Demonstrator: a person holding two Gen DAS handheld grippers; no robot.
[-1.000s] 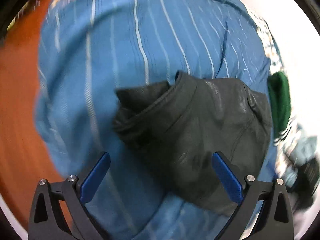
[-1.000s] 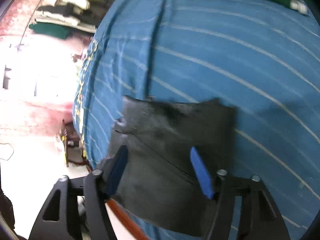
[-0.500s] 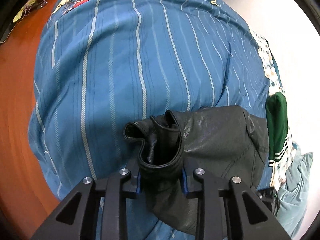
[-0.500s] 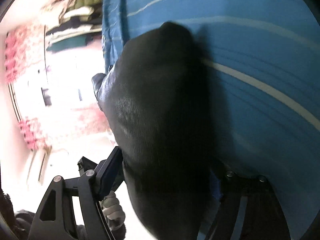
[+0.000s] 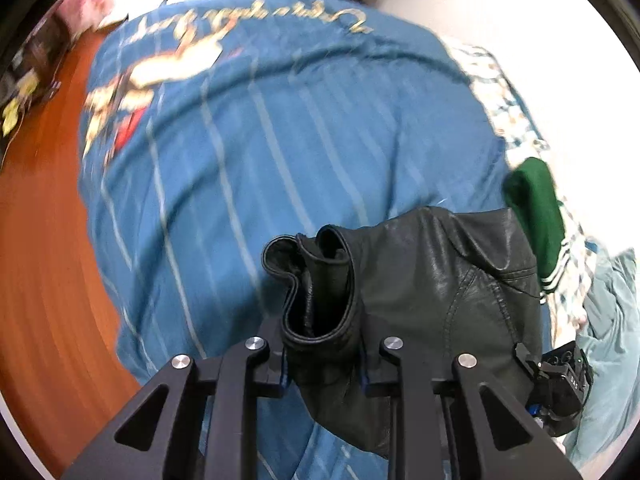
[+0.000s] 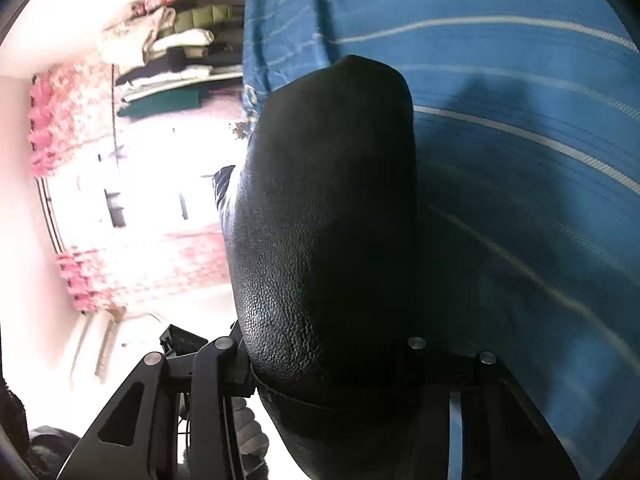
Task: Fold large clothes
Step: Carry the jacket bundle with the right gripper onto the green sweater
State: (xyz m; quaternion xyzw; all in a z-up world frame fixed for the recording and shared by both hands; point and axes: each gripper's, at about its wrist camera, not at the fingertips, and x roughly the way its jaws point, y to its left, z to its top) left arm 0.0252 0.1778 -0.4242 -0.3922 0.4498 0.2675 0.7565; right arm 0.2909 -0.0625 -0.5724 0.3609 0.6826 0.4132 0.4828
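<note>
Looks like a bedroom at home: bed with a blue striped bedspread, wood floor, open shelves of folded clothes, pink flowery curtains.

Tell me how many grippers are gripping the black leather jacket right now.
2. The left gripper pinches a bunched fold of the black leather jacket; the right gripper, jaws closing, clamps another bulging part over the blue striped sheet.
</note>
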